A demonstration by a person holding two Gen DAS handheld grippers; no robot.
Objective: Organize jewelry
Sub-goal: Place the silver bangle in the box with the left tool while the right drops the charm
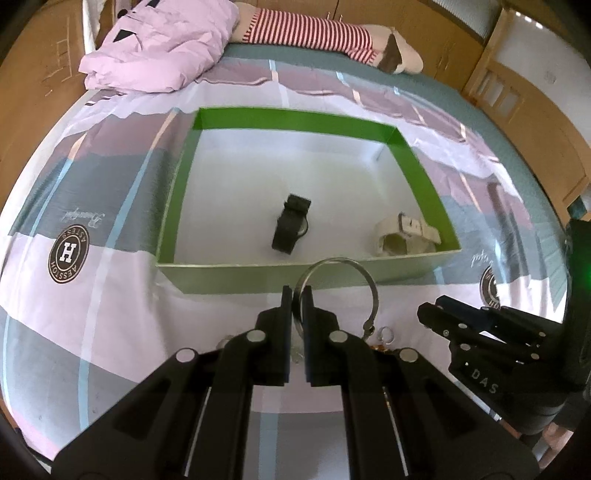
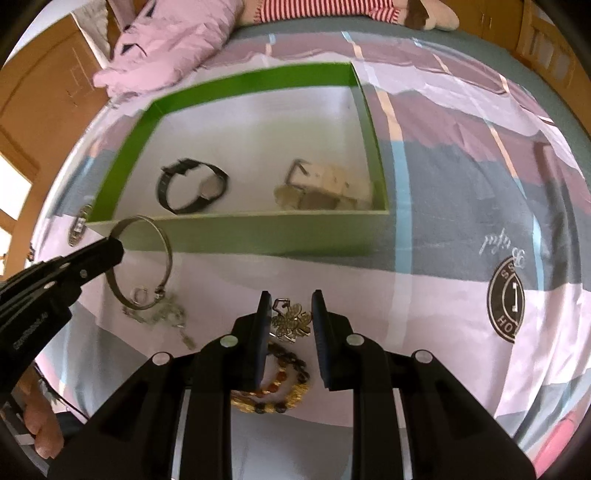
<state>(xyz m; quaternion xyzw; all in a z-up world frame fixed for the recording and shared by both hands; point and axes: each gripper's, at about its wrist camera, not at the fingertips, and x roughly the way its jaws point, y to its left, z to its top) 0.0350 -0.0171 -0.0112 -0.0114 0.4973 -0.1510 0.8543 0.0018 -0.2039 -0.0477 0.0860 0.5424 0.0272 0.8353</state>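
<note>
A green-walled box point(image 1: 424, 177) point(image 2: 122, 162) lies on the bed and holds a black watch point(image 1: 290, 229) point(image 2: 192, 186) and a beige watch point(image 1: 404, 234) point(image 2: 325, 184). My left gripper point(image 1: 297, 295) point(image 2: 116, 243) is shut on a silver bangle point(image 1: 364, 278) point(image 2: 166, 251), held just in front of the box's near wall. My right gripper point(image 2: 290, 306) point(image 1: 428, 312) is open, its fingers on either side of a silver flower brooch point(image 2: 291, 321). A bead bracelet point(image 2: 280, 391) lies under it. A small ring point(image 2: 139, 294) and a silver chain point(image 2: 166, 317) lie by the bangle.
A folded pink garment point(image 1: 159, 48) and a striped plush toy point(image 1: 325, 33) lie at the far end of the bed. Wooden furniture point(image 1: 524, 96) stands to the right. The patterned bedsheet point(image 1: 92, 314) spreads around the box.
</note>
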